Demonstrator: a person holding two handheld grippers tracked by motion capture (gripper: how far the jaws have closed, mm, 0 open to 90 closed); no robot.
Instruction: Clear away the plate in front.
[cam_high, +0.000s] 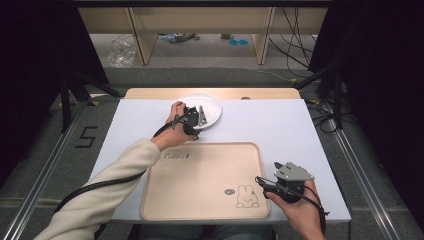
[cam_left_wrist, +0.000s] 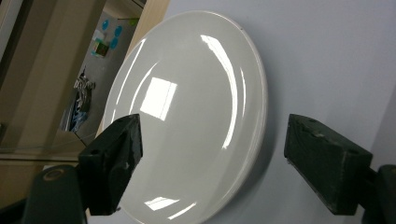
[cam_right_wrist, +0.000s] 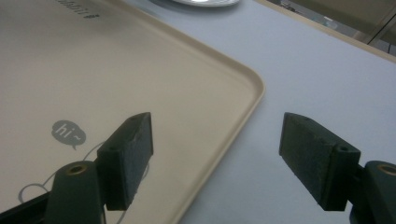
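A white plate (cam_high: 207, 107) lies empty at the far middle of the pale table. My left gripper (cam_high: 198, 116) is over the plate's near left part, and in the left gripper view the left gripper (cam_left_wrist: 212, 161) stands open, its jaws straddling the plate (cam_left_wrist: 187, 116) and its rim. A beige tray (cam_high: 200, 182) with a rabbit drawing sits at the table's near side. My right gripper (cam_high: 275, 175) hovers by the tray's right edge; in the right gripper view the right gripper (cam_right_wrist: 217, 151) is open, with the tray rim (cam_right_wrist: 243, 112) running between its jaws and nothing held.
The tray (cam_right_wrist: 70, 70) carries a small "hi~" bubble (cam_right_wrist: 68, 133) and rabbit print (cam_high: 246, 196). A wooden strip (cam_high: 150, 93) edges the table's far side. Dark curtains, metal rails and cables surround the table; shelving legs stand on the floor beyond.
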